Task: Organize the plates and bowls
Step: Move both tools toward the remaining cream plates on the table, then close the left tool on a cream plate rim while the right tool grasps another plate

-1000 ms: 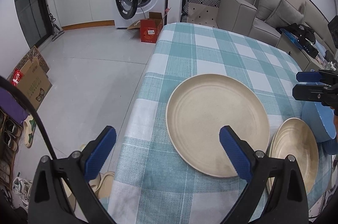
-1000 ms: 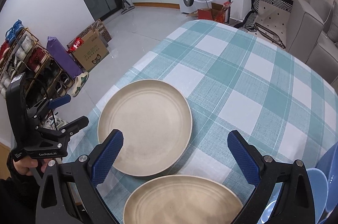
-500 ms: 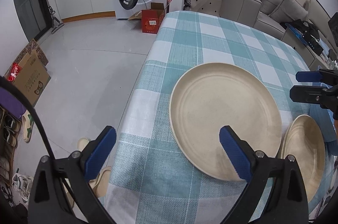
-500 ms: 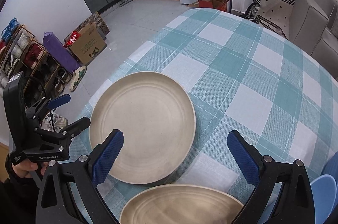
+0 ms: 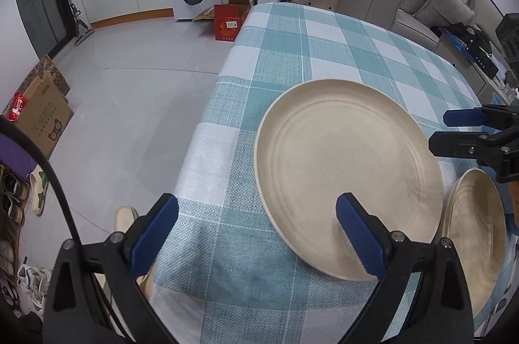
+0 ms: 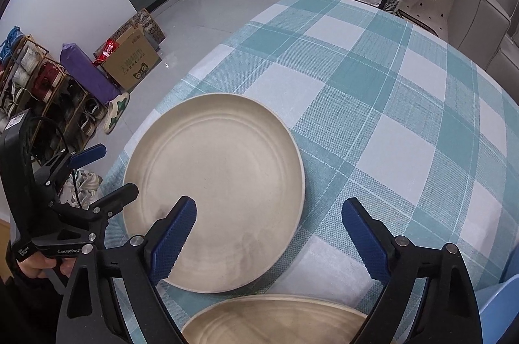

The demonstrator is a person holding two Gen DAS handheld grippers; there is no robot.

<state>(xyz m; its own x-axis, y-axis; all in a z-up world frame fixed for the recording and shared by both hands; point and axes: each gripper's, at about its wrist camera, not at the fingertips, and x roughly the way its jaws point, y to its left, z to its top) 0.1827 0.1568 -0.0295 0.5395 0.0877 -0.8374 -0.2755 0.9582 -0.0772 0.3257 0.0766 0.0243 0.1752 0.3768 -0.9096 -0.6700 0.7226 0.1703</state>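
Checked tablecloth (image 6: pixel 373 91), large beige plate (image 6: pixel 220 175) under the closing, empty right gripper (image 6: pixel 269 233); left gripper (image 5: pixel 256 230) apart.

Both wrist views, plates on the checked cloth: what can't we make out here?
- Second beige plate: near part cut off by the right wrist view's bottom edge; in the left wrist view the gripper body covers its lower rim.
- Blue dish: only a sliver at the right edge, type unclear.
- Large beige plate: near rim partly behind the left gripper finger.
- Right gripper: jaws closing, nothing between them.
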